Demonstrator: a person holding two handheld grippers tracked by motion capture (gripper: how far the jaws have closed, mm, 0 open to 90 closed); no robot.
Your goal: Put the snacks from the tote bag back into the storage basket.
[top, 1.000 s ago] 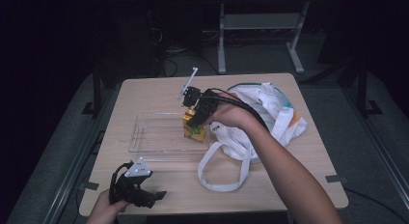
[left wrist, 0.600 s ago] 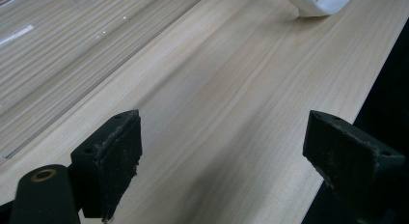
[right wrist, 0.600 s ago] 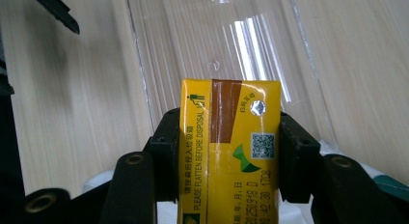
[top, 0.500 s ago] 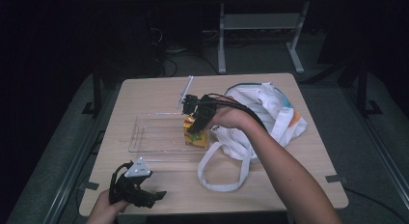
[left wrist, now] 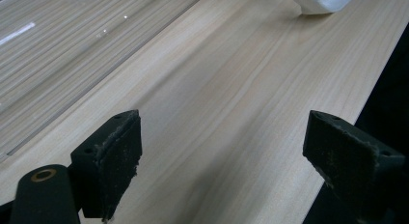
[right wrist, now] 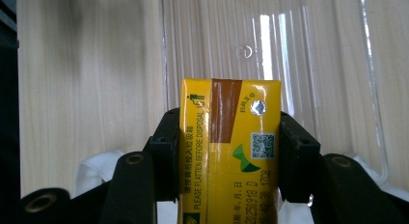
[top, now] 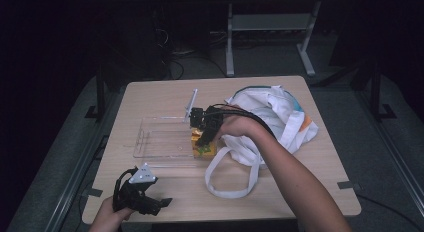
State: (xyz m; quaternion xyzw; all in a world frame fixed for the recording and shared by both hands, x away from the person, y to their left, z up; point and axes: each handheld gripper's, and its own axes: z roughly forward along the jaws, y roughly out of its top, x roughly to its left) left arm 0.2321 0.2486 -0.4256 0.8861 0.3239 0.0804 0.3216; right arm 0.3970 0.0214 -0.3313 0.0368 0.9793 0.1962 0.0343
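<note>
Right gripper (top: 204,137) pinches a yellow drink carton (right wrist: 229,151), 1 jaw on each side, at the right end of the clear plastic tray (top: 162,144). In the high view the carton (top: 204,148) sits at the tray's right edge, just beside the white tote bag (top: 270,119); cannot tell if it touches the tray floor. Right gripper view: carton top faces the camera with a foil straw hole, QR code and brown strip; ribbed clear tray (right wrist: 308,55) beyond it, white fabric below the jaws.

Left gripper (top: 150,204) is held in the left hand (top: 107,219) near the table's (top: 165,94) front-left corner, well apart from the tray. Grey 3-cornered plate on top. In the left gripper view (left wrist: 222,151) its 2 jaws are spread wide over bare wood, nothing between them; tray edge at upper left, bag strap (left wrist: 320,2) at top.

Bag handles (top: 227,179) loop on the table in front of the bag. Right forearm crosses the bag.
</note>
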